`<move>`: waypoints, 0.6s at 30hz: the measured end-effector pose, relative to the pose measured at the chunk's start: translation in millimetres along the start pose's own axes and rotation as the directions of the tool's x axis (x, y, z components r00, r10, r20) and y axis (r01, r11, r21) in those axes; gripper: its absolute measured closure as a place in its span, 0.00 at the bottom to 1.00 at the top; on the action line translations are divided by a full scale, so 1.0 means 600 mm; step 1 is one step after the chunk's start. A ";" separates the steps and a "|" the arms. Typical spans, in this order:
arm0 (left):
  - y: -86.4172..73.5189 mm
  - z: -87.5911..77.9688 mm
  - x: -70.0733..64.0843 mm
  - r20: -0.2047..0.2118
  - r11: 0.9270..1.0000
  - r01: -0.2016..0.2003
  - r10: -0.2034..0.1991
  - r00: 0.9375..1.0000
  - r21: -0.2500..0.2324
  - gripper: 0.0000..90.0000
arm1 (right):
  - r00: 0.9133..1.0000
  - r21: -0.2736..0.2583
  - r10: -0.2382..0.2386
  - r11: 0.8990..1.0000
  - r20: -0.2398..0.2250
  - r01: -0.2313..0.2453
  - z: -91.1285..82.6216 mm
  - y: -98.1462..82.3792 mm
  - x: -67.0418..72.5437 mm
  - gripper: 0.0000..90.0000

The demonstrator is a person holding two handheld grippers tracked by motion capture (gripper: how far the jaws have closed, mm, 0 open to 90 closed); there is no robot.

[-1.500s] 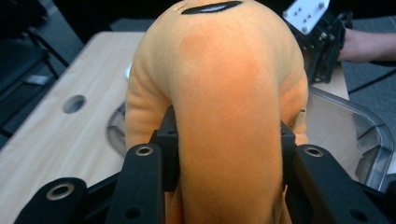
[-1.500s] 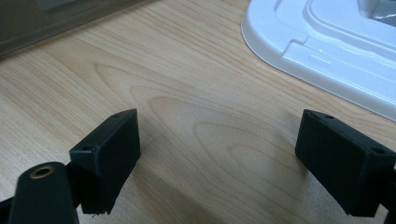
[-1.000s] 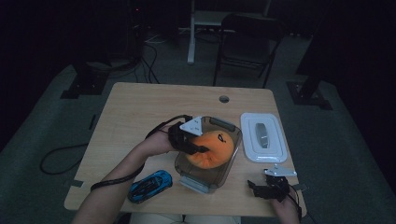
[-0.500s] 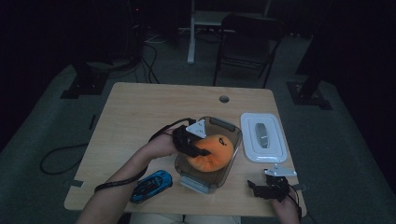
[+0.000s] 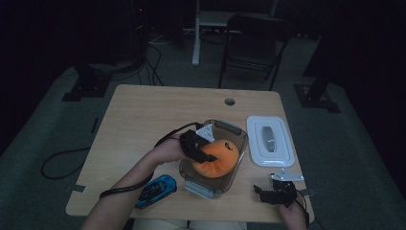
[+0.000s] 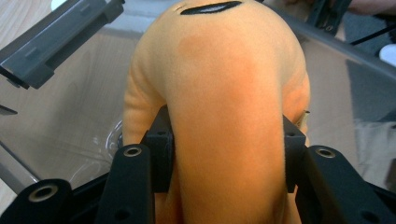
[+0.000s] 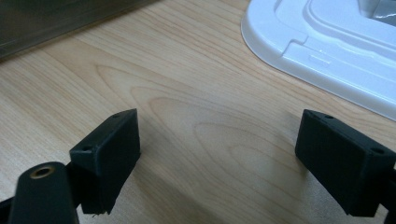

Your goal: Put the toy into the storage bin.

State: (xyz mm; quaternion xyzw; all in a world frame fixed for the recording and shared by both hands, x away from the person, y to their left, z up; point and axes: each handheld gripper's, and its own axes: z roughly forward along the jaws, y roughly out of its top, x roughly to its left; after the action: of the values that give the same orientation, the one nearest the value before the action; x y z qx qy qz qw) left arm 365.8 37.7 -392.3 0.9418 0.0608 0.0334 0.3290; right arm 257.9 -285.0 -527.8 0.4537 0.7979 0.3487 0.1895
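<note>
An orange plush toy sits inside a clear plastic bin at the table's front middle. My left gripper is shut on the orange plush toy, its black jaws pressing into both sides of the soft body. The bin's grey latch handle and clear wall show behind the toy. My right gripper rests near the front right edge of the table, open, with bare wood between its jaws. The bin's white lid lies flat to the right of the bin.
A blue toy car lies near the front edge, left of the bin. The white lid's edge is just ahead of my right gripper. A cable hole sits at the table's back. A chair stands behind the table.
My left gripper has shifted slightly down and right over the bin with the orange plush toy in it. The right gripper has not moved.
</note>
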 end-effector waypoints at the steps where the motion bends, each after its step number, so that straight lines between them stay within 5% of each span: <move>1: 0.000 0.001 0.001 -0.001 1.000 0.002 -0.002 1.000 0.004 0.62 | 1.000 0.000 0.000 1.000 0.000 0.000 0.000 0.000 0.000 0.15; 18: 0.007 0.029 -0.006 -0.013 0.993 0.032 -0.030 0.999 0.115 0.43 | 1.000 -0.004 0.006 1.000 -0.008 -0.006 -0.001 0.000 -0.002 0.15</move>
State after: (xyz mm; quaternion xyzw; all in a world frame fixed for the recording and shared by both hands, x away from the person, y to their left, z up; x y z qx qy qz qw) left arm 364.7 23.1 -403.3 0.9579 0.0791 0.0302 0.2744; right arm 258.3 -286.3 -527.7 0.4543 0.7965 0.3528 0.1862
